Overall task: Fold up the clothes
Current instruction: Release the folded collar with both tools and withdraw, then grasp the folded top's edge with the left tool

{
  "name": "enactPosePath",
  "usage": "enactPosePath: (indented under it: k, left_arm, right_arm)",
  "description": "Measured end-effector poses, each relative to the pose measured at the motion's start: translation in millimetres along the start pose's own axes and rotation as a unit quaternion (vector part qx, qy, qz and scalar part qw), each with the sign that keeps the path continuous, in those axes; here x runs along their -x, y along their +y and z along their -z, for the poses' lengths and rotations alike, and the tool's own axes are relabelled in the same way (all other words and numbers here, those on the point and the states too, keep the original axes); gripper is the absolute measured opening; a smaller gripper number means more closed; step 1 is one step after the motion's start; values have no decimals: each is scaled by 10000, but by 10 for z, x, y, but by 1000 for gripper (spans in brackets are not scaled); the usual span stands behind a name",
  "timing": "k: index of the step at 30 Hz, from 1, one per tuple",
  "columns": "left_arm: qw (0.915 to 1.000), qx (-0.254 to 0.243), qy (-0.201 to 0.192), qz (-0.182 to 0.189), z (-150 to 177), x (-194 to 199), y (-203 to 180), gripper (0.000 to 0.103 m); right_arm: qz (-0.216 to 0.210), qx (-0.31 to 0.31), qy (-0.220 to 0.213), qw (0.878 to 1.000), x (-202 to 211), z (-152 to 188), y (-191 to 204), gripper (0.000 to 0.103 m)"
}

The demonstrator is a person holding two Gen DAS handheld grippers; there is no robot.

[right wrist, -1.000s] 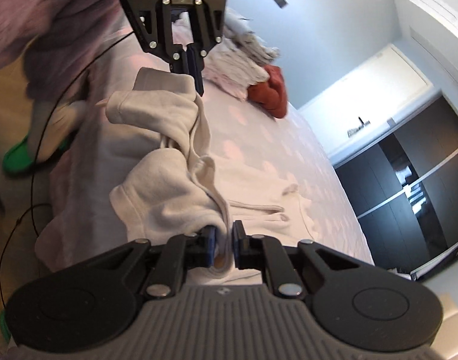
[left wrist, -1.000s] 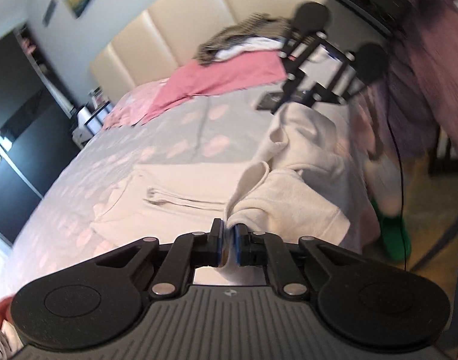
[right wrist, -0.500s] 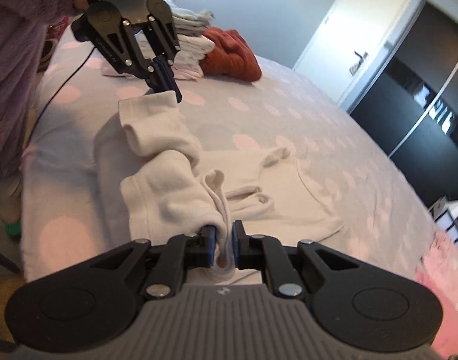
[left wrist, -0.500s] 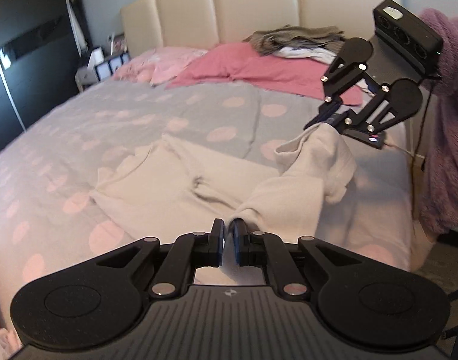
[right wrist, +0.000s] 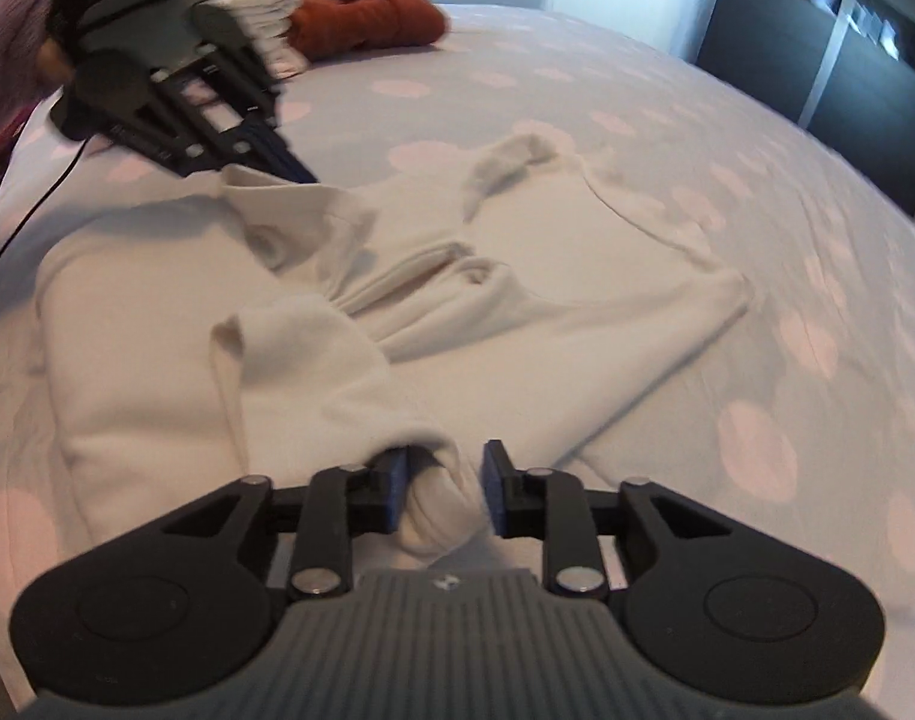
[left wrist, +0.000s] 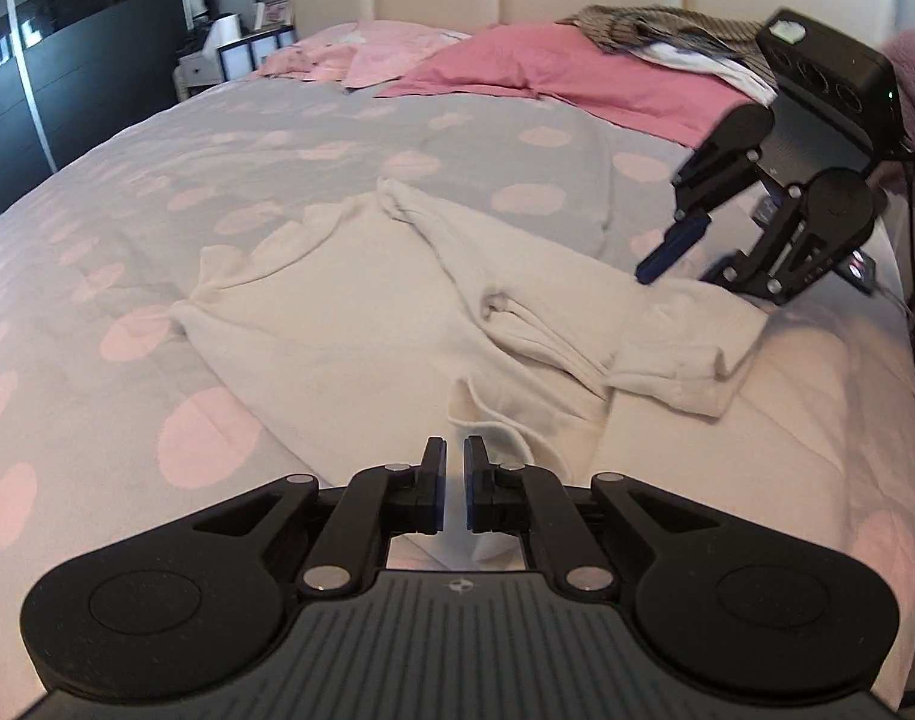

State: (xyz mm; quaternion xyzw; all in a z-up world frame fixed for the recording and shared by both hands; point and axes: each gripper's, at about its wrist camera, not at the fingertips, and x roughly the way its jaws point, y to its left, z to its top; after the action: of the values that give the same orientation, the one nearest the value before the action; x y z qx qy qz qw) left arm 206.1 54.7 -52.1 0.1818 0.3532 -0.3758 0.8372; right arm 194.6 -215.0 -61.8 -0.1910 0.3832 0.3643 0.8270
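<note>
Soft, light cream garment (right wrist: 517, 324) near bed (left wrist: 229, 168) edge, best pinched at hems; left gripper (left wrist: 454, 483) pressed together, seemingly empty, right gripper (right wrist: 442, 489) opening around a fold.

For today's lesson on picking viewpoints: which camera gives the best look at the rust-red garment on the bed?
The right wrist view. There the rust-red garment lies bunched near the far edge of the bed, beside a stack of pale folded laundry, clear and unblocked. The left wrist view faces the headboard and does not show it.

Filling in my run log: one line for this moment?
phase: laying fold | left gripper: shut | right gripper: opening, cream garment between jaws | surface: bed
</note>
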Motion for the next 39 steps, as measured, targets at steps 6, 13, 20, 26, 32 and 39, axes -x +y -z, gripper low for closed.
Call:
enactPosePath:
  k: [6,13,20,26,32,39]
  left_arm:
    - [9977,545,-255,-319,-135,265,96,24]
    - [9850,1627,-389,-413,-29,640,-7,46]
    - [9736,2265,-101,-256,440,830,-288,49]
    - [9444,3266,-282,-254,618,707,-209,49]
    - [9207,3896,-236,7,629,378,-121,36]
    - [9419,3313,-554,2,380,328,-245,10]
  right_arm:
    - [217,-900,126,9956,103,-85,-186,42]
    - [449,-1778,-44,9830,471,2,-137,44]
    - [115,-2290,-241,9731,781,387,188,54]
    - [40,-3060,-526,9506,706,536,163,56]
    - [136,-3235,-422,9452,469,447,34,53]
    - [-236,-3344,-418,9412,287,379,-10,13]
